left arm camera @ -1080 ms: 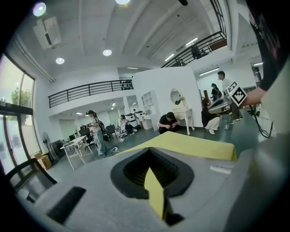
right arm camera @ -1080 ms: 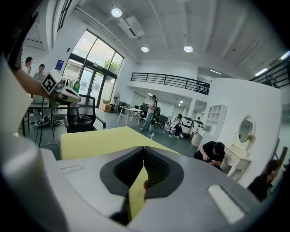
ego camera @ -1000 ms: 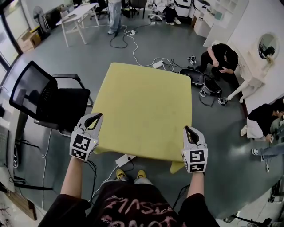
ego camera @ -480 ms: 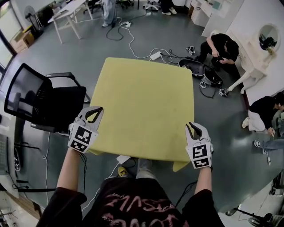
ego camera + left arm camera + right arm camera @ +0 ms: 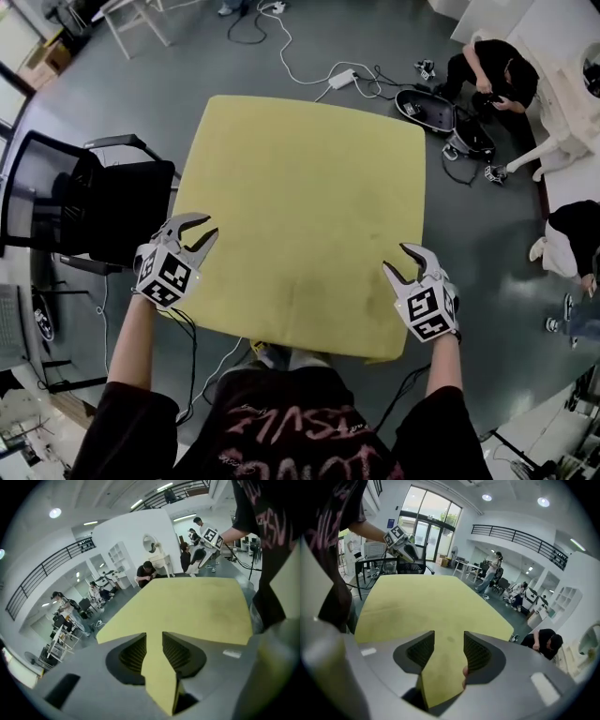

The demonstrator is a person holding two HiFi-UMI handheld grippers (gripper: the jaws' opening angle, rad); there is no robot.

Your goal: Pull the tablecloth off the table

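1. The yellow tablecloth (image 5: 300, 206) is spread flat over the table, which is hidden beneath it
2. The left gripper (image 5: 208, 228) is held at the cloth's near left edge; its jaws, just opened, stand slightly apart around the cloth, unpinched
3. The right gripper (image 5: 397, 258) is held by the near right corner, its jaws likewise just opened wider, with cloth between them, ungripped

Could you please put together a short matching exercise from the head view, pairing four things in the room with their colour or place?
Things:
1. tablecloth
2. office chair
3. power strip
4. person in black

Descriptions:
A. white, on the floor past the cloth's far edge
B. yellow, spread flat
C. black, left of the cloth
D. bent low at the upper right

Pairs: 1-B, 2-C, 3-A, 4-D
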